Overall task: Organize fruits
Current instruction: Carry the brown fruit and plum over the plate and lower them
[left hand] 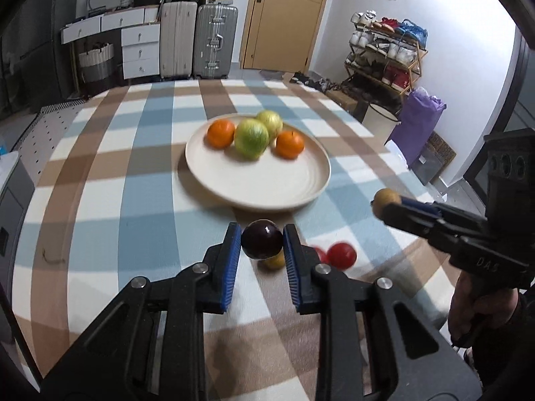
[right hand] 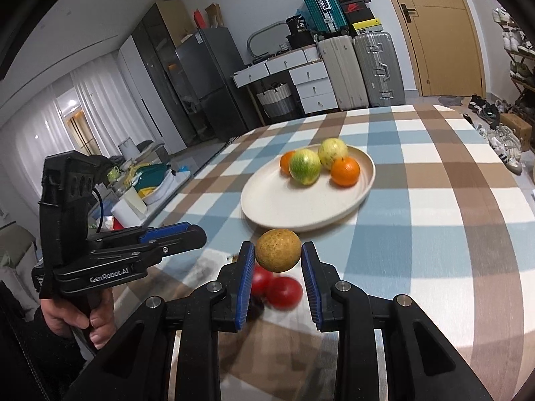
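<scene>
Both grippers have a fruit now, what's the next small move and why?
Probably carry the left gripper with its dark plum forward over the plate's bare near half and release there: four fruits crowd the far side, and the right gripper holds a brownish fruit to follow.

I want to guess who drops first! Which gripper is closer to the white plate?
Too close to call. Left gripper, holding the dark plum, and right gripper, holding the tan fruit, both hover just short of the plate.
</scene>
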The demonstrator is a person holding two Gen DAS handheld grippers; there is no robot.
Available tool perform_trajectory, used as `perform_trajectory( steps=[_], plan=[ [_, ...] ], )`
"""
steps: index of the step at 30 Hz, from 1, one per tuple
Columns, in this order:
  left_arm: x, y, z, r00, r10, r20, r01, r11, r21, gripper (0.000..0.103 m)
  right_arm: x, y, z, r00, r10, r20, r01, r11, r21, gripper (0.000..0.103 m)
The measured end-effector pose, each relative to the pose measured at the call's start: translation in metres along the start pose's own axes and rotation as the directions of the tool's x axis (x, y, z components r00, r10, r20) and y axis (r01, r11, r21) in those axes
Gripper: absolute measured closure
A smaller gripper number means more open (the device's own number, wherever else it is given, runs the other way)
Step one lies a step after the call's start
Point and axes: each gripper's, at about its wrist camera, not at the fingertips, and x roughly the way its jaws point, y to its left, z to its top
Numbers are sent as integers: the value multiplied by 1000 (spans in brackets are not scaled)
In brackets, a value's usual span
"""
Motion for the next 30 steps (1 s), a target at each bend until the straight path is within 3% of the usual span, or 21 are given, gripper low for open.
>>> perform_trajectory(
  steps=[14, 30],
  plan=[
    [49, -2, 56, 996, -78, -33, 78, 997, -10, 80, 31, -13, 45, 999, 34, -6, -34, 999, 3, 74],
    [118, -4, 92, 981, -166, -102, 164, 986, -23, 80, 75, -51, 73, 998, 15, -61, -12, 999, 47, 74]
  ],
)
